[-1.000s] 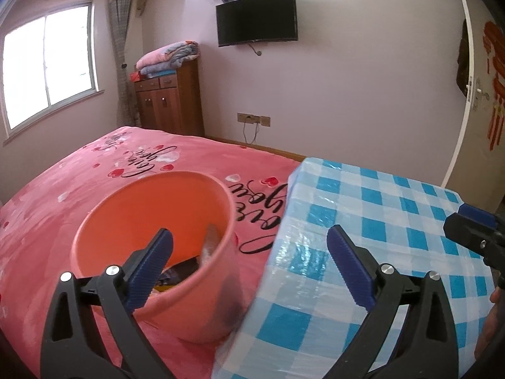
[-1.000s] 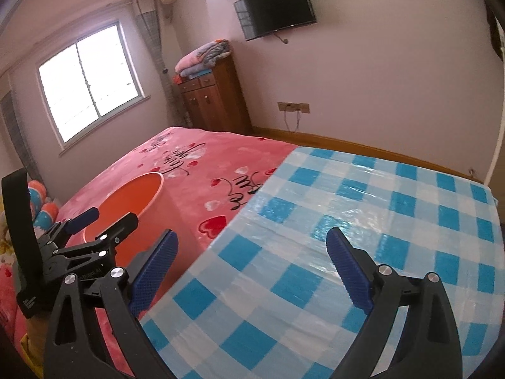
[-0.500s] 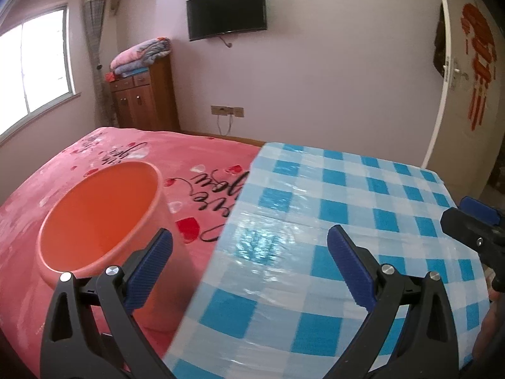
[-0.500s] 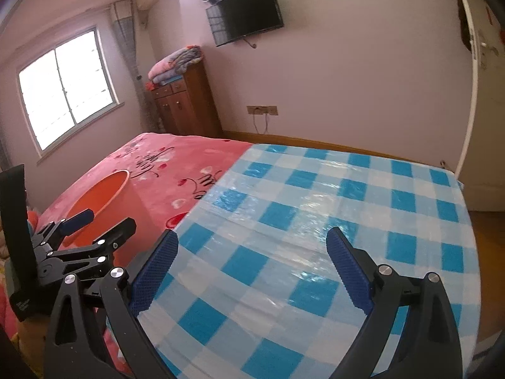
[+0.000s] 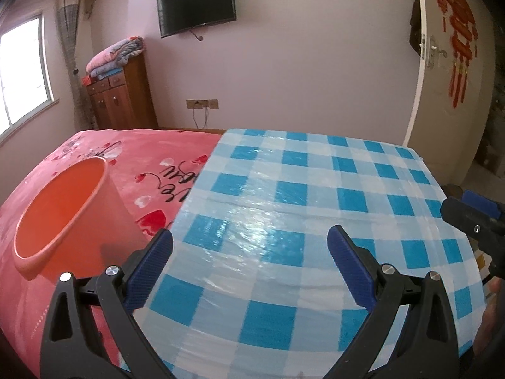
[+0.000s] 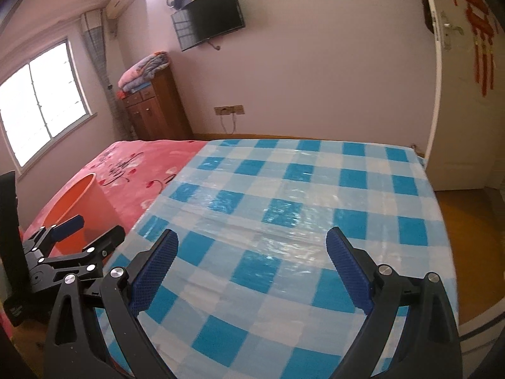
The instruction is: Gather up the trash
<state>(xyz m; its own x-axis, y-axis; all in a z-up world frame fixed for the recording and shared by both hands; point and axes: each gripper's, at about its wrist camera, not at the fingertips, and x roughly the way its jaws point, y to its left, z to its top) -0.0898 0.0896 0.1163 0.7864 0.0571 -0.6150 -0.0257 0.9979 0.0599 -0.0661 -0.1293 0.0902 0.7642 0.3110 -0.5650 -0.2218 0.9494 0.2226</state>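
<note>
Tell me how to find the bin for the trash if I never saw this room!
Start at the table with the blue-and-white checked cloth, then look to its left edge where the pink bed cover with red hearts begins. Right there, beside the table, stands the orange bucket. It is the only round, open-topped thing there, plain orange with no pattern.

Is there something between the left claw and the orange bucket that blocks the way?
Nothing visible does. The left claw is open over the checked tablecloth, and the orange bucket stands just to its left, with no object in between.
</note>
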